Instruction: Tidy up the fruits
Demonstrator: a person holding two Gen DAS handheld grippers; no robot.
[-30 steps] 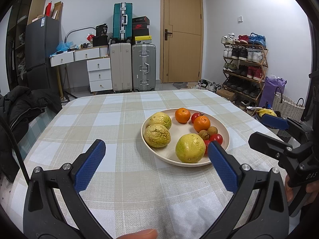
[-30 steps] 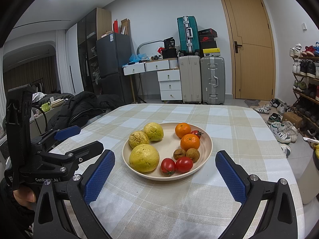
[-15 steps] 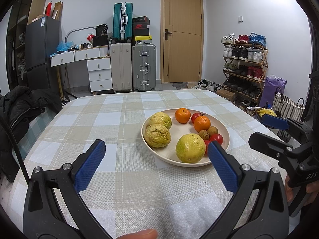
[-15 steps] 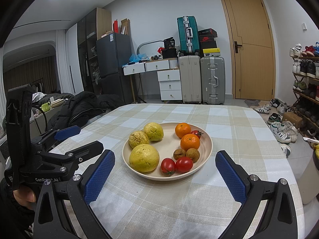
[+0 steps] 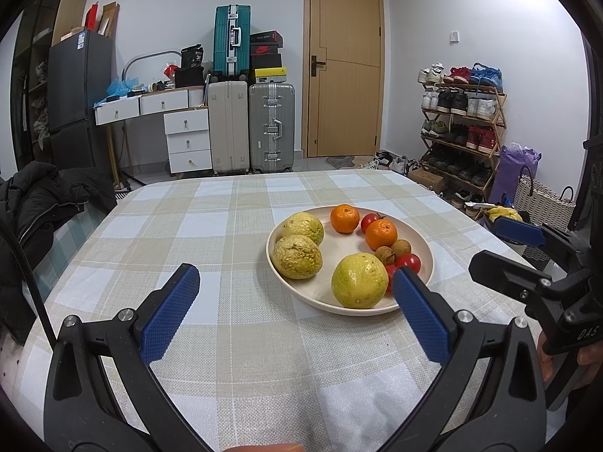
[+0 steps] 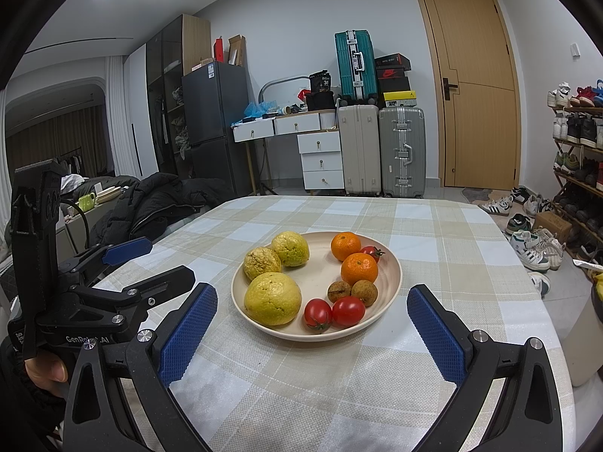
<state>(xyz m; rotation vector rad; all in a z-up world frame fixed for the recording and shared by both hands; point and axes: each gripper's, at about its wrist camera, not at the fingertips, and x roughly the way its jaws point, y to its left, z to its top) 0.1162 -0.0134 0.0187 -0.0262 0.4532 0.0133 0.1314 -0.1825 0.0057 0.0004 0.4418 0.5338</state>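
Both grippers, left [image 5: 296,286] and right [image 6: 312,307], jaws wide, empty; fruits grouped on plate [image 6: 392,263] ahead between jaws; sorted or about to be, unclear

A checked cloth [image 5: 233,233] covers the table. A black jacket [image 5: 41,203] lies heaped at its left edge. Against the far wall stands a dark fridge [image 5: 77,101] with boxes [image 5: 101,19] on top, and beside it a white desk [image 5: 150,103] with a drawer unit [image 5: 187,139] under it. Next come a beige suitcase [image 5: 228,126] and a silver suitcase [image 5: 272,126], side by side, with a teal suitcase [image 5: 231,39] and stacked shoeboxes [image 5: 266,54] on top. A wooden door [image 5: 345,64] is shut. To the right, a shoe rack [image 5: 461,124] is full of shoes, with a purple bag [image 5: 514,173] and a wicker basket [image 5: 544,205] near it. Loose sneakers [image 6: 527,222] lie on the floor.
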